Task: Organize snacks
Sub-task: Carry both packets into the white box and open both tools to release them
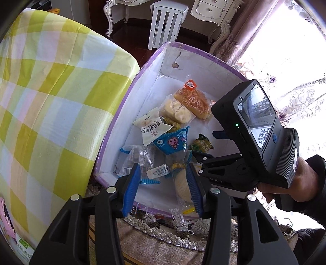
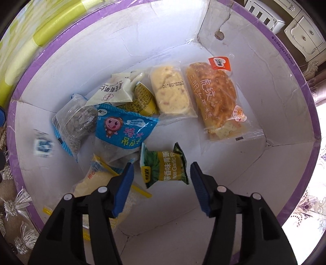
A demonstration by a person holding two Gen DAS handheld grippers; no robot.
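The wrapped snacks are lying loose on the floor of a white cardboard box with a purple rim (image 2: 293,85). Against its far wall an orange-labelled bread loaf in clear wrap (image 2: 219,97) is sitting just beside a pale yellow cake in clear wrap (image 2: 170,89). Nearer the middle, a blue cartoon-printed packet (image 2: 124,126) is overlapping other packets. The right tool (image 2: 162,182) is hanging released over a green-and-yellow garlic pea packet (image 2: 164,166), apart from it.

Only the left view is showing the left tool (image 1: 163,183), also released, above the box's near edge, along with the right device's black body in a hand (image 1: 303,183). Beside the box a yellow-checked cloth (image 1: 51,102) is covering a bench; beyond the box, white carved furniture (image 1: 214,10) and a lace curtain (image 1: 295,85) are standing.
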